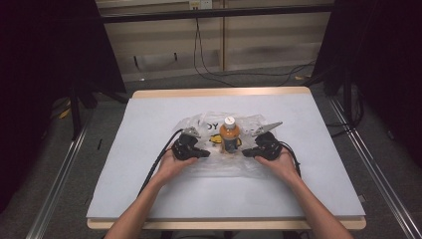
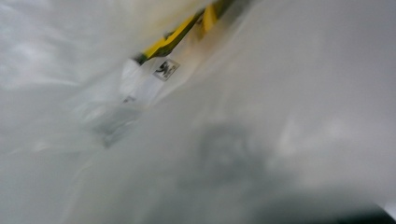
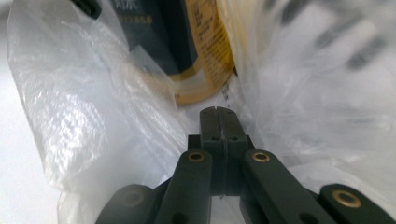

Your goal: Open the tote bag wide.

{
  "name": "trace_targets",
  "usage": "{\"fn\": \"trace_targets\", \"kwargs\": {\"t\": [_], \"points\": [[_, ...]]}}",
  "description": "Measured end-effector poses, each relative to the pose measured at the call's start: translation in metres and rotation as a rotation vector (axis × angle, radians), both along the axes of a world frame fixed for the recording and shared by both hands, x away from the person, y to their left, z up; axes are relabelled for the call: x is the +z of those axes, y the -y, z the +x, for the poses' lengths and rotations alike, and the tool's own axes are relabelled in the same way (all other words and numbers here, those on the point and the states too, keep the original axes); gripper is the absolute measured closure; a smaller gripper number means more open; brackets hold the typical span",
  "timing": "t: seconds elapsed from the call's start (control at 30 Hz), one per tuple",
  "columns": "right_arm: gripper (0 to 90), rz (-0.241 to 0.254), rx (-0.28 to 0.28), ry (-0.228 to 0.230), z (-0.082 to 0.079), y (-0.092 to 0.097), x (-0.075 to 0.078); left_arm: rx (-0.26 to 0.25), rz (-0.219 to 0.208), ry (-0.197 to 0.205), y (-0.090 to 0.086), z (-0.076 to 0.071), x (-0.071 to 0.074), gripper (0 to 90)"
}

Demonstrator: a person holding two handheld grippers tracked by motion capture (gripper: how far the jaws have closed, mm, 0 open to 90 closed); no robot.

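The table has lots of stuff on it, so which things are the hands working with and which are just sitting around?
In the job:
- orange bottle with white cap, standing upright
- crinkly clear plastic bag spread around it
- left gripper beside the bottle
- right gripper, fingers pressed together at the bag

Just around:
- white table mat
- black cables on the floor behind the table

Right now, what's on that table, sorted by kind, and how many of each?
Bottles: 1, the orange bottle with a white cap, standing upright.
Plastic bags: 1, the clear plastic bag, crumpled under and around the bottle.
Hand-held grippers: 2, the left gripper and the right gripper, one either side of the bottle.
Total: 4.
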State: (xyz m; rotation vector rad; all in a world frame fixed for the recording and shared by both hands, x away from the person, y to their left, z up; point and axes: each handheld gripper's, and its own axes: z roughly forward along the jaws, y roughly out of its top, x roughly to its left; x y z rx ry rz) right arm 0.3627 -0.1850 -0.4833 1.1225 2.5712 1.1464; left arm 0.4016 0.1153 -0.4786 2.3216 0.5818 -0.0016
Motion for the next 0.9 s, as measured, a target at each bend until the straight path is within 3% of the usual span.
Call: {"fn": "trace_targets", "kwargs": {"t": [0.27, 0.43, 0.57, 0.77, 0.87, 0.9], "points": [[90.0, -0.045, 0.058, -0.032, -0.013, 0.005, 0.005, -0.006, 0.001, -0.002, -0.007, -0.004, 0.0, 90.0], [90.0, -0.047, 0.097, -0.054, -0.026, 0.012, 0.007, -0.029, 0.0, -0.013, -0.01, -0.012, 0.001, 90.0], [90.0, -0.054, 0.12, -0.066, -0.039, 0.017, 0.008, -0.069, 0.048, -0.008, -0.009, -0.024, 0.005, 90.0], [90.0, -0.073, 0.142, -0.068, -0.057, 0.02, 0.01, -0.092, 0.028, -0.009, -0.011, -0.038, 0.004, 90.0], [90.0, -0.08, 0.14, -0.056, -0.063, 0.024, 0.011, -0.104, 0.065, -0.007, -0.014, -0.041, 0.007, 90.0], [90.0, -0.079, 0.13, -0.056, -0.064, 0.025, 0.011, -0.098, 0.044, -0.011, -0.015, -0.041, 0.005, 90.0]]}}
